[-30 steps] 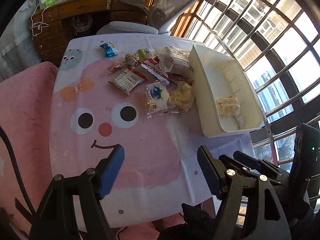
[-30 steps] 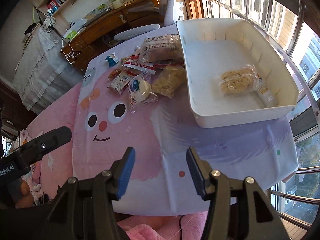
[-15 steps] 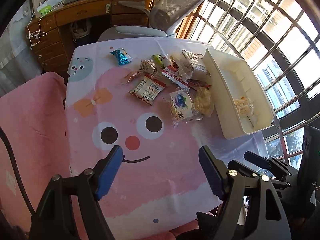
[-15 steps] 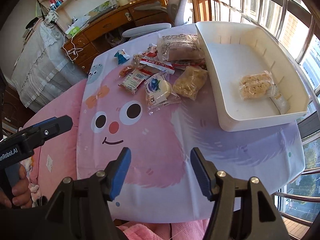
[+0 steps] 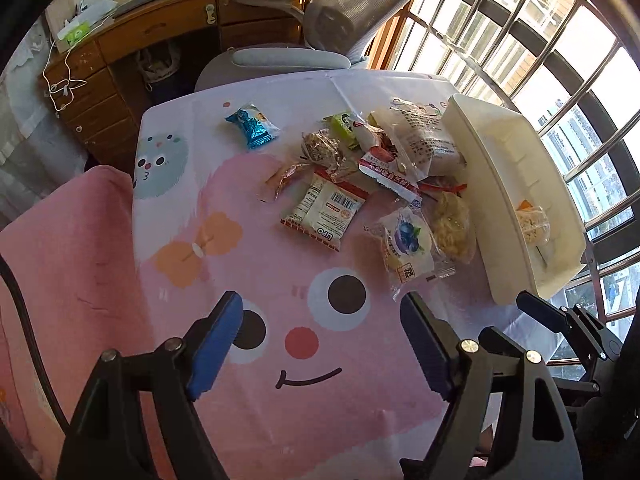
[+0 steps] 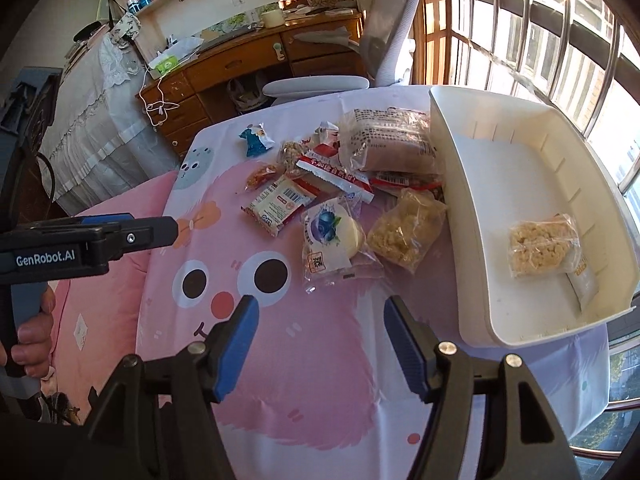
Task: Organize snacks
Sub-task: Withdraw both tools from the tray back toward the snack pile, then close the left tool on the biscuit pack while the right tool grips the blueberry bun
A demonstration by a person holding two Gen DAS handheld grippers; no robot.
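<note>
I'm holding the left gripper (image 5: 322,344) above the pink cartoon-face cloth on the table (image 5: 248,420), its jaws opening wide with nothing between them. My right gripper (image 6: 320,340) is hanging over the same cloth nearer the window side, jaws also opening and empty. The snacks are lying in a loose pile beyond both grippers: a blue foil candy (image 5: 252,125) set apart at the far left, a white barcode packet (image 6: 276,204), a blueberry bun pack (image 6: 330,240) and a yellow crispy-rice bag (image 6: 406,228) just beside the white bin (image 6: 532,168). Inside the bin, another rice cake pack (image 6: 542,246) is resting near the close wall.
</note>
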